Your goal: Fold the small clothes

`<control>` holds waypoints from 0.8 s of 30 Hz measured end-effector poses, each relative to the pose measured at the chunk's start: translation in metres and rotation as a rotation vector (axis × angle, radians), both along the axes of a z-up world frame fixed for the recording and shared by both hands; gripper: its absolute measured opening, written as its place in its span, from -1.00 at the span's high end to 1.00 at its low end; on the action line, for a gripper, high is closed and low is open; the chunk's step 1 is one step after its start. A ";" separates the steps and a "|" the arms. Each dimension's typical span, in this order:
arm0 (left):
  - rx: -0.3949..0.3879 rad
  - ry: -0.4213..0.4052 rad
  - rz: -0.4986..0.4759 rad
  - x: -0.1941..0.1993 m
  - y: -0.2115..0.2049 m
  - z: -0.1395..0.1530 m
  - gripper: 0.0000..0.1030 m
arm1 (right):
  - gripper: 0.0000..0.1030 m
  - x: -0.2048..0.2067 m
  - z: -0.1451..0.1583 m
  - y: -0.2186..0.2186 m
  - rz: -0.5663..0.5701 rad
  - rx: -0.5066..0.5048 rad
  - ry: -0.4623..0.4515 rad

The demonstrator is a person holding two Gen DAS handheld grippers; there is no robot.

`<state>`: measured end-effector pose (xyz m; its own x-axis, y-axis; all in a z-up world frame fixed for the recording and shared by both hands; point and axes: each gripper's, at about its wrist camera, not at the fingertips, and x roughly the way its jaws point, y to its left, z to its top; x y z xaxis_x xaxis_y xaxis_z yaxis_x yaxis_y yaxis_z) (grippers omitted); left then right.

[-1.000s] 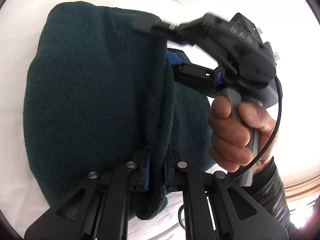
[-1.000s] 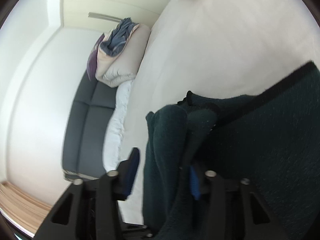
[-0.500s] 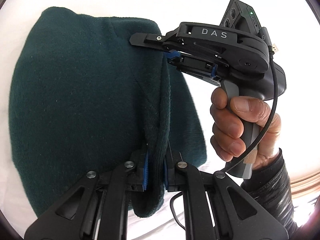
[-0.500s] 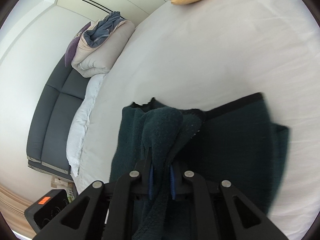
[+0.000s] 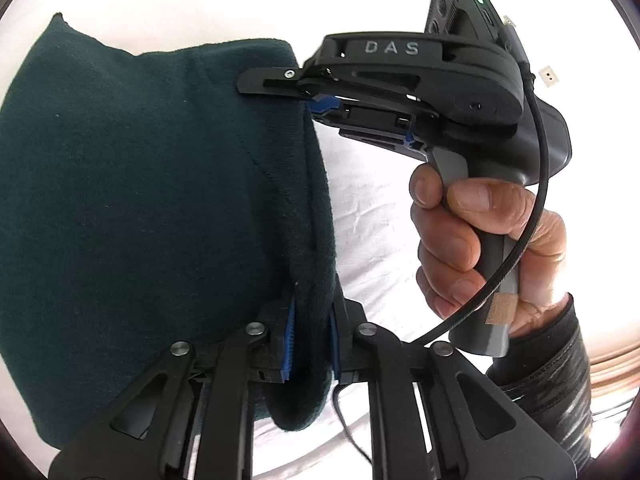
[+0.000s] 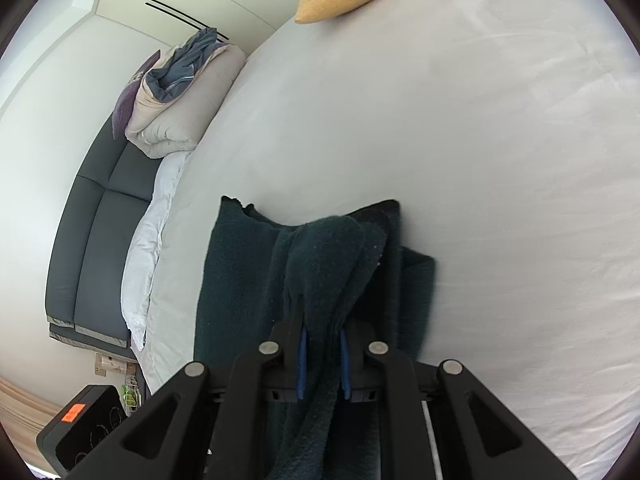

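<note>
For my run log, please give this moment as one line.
left gripper: shut on green garment | right gripper: shut on green garment | bed: garment partly resting

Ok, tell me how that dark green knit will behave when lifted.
Probably floppy: the dark green knit bunches and drapes where the right hand-held gripper pinches it. Likely grippy, not slippery, given its fuzzy surface. Seems light; the left hand-held gripper holds a thick fold.

- Strong daylight blows out the white bed sheet [image 5: 372, 240] beside the dark green knitted garment [image 5: 140, 200].
- Both fisheye views curve heavily, with black vignetted corners.
- Focus stays sharp.
</note>
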<state>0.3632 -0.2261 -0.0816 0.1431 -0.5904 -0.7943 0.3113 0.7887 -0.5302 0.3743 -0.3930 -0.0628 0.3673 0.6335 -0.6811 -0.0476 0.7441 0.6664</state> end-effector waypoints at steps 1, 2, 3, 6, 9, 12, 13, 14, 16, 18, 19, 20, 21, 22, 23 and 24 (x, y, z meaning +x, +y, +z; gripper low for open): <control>0.002 0.003 0.005 0.000 0.001 -0.003 0.69 | 0.72 0.001 -0.002 -0.001 0.008 0.005 0.012; -0.003 0.006 0.009 -0.004 0.003 -0.012 0.60 | 0.72 0.002 -0.004 -0.001 0.005 -0.003 0.020; -0.022 0.015 0.016 -0.005 0.006 -0.014 0.57 | 0.70 0.002 -0.008 -0.002 -0.002 -0.015 0.030; -0.080 0.035 0.007 -0.009 0.023 -0.008 -0.02 | 0.62 -0.001 -0.024 -0.011 -0.047 0.051 0.065; -0.128 0.013 0.004 -0.020 0.049 0.008 -0.27 | 0.42 -0.010 -0.027 -0.018 -0.078 0.125 0.076; -0.183 -0.009 0.010 -0.025 0.086 0.021 -0.28 | 0.09 -0.028 -0.019 -0.018 -0.071 0.148 0.059; -0.185 -0.020 0.022 -0.024 0.097 0.023 -0.28 | 0.07 -0.037 -0.014 -0.017 -0.076 0.146 0.049; -0.182 -0.034 0.040 -0.022 0.112 0.024 -0.28 | 0.00 -0.045 -0.011 -0.016 -0.076 0.151 0.045; -0.182 -0.040 0.067 -0.015 0.135 0.022 -0.28 | -0.05 -0.065 -0.006 -0.014 -0.074 0.154 0.029; -0.161 -0.053 0.108 -0.009 0.161 0.020 -0.28 | -0.05 -0.085 -0.001 -0.008 -0.077 0.116 0.020; -0.160 -0.063 0.123 -0.006 0.173 0.019 -0.28 | -0.05 -0.097 0.002 -0.005 -0.081 0.089 0.016; -0.162 -0.072 0.127 -0.004 0.182 0.018 -0.28 | -0.05 -0.108 0.003 -0.001 -0.089 0.055 0.012; -0.146 -0.087 0.132 -0.002 0.193 0.016 -0.28 | -0.04 -0.115 0.004 0.003 -0.093 0.016 0.011; -0.133 -0.091 0.139 -0.002 0.198 0.014 -0.27 | -0.03 -0.125 0.006 0.009 -0.087 -0.031 0.008; -0.132 -0.085 0.137 0.000 0.205 0.010 -0.28 | 0.05 -0.131 0.007 0.014 -0.080 -0.050 0.002; -0.133 -0.083 0.127 0.001 0.209 0.007 -0.28 | 0.21 -0.137 0.006 0.016 -0.071 -0.069 0.000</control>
